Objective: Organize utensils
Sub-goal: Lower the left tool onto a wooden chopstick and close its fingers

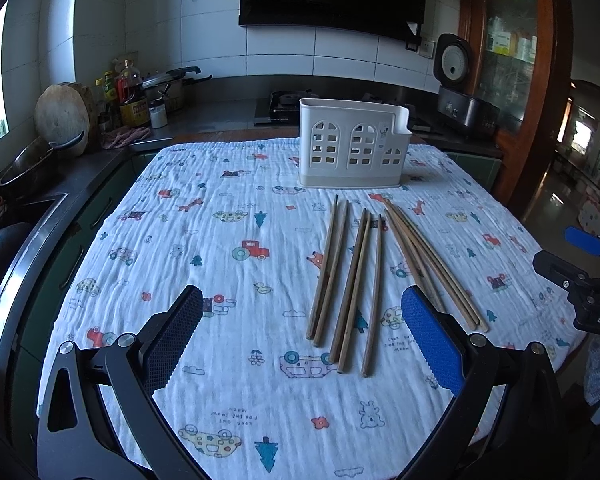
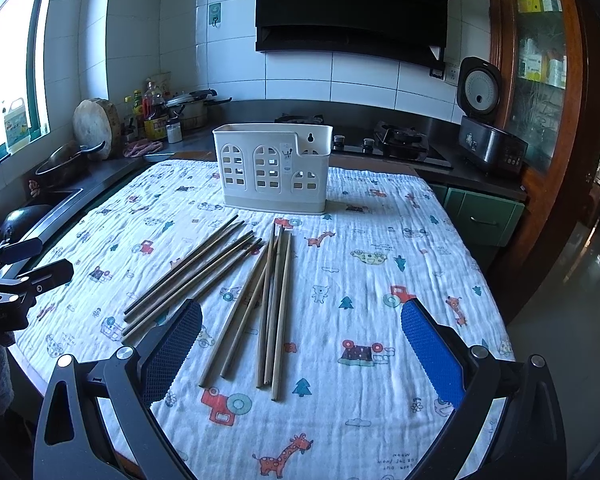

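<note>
we hold the left tool (image 1: 302, 332) wide open above the tabletop (image 1: 188, 240), gripping nothing. the right tool (image 2: 302, 336) is wide open too, also empty. the chopsticks (image 1: 356, 276) lie loose on the printed cloth (image 1: 220, 392), fanned out at about 1 o'clock from the left tool. the white holder (image 1: 354, 148) stands upright at 12 o'clock, just beyond their far tips, apart from them.

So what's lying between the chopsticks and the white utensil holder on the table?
Nothing: only bare printed cloth separates the chopsticks from the utensil holder, seen in both wrist views.
</note>
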